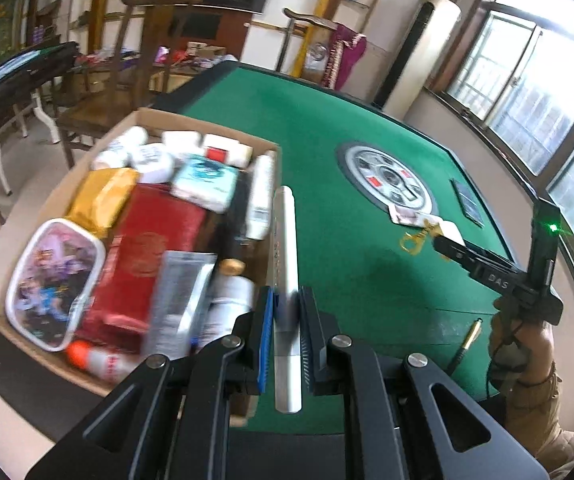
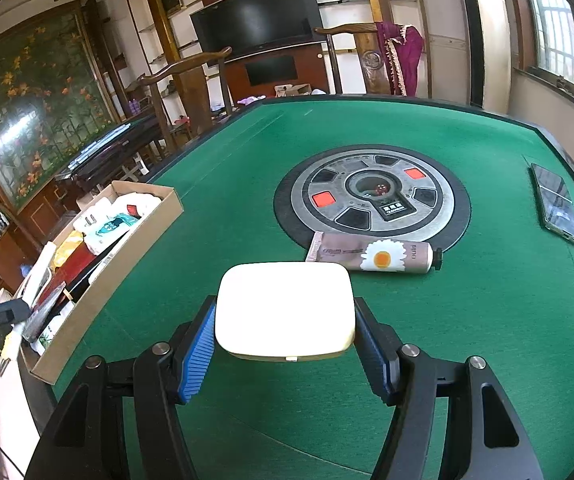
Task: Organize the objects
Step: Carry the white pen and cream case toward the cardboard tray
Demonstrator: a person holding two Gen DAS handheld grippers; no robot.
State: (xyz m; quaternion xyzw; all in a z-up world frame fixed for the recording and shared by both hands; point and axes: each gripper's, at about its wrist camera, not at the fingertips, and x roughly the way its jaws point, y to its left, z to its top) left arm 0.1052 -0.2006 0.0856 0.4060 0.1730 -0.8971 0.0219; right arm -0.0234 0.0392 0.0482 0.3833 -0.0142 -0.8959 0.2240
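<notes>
The green felt worktop is the biggest thing before me, a mahjong table with its round dice console sunk in the middle. At its left edge sits the cardboard box where I judge everything is meant to end up; it is crowded with a red pouch, a cartoon-printed case, tubes and small bottles, so free room looks scarce. My right gripper has its fingers pressed against the two sides of a white rounded-square case, held flat and low over the felt, apparently waiting its turn. My left gripper has its fingers closed tight on a slim white pen-shaped tube, gripped near its middle so it points away from me, beside the box's near wall; I take it I am carrying it toward the box, and that wall and the bottles standing just inside it are what I must clear. Left on the felt are a hand-cream tube with a daisy print lying against the console's rim, a smartphone well apart near the right edge, a gold keyring clasp close to my right gripper's tip, and a dark pen with a gold cap near my right hand.
</notes>
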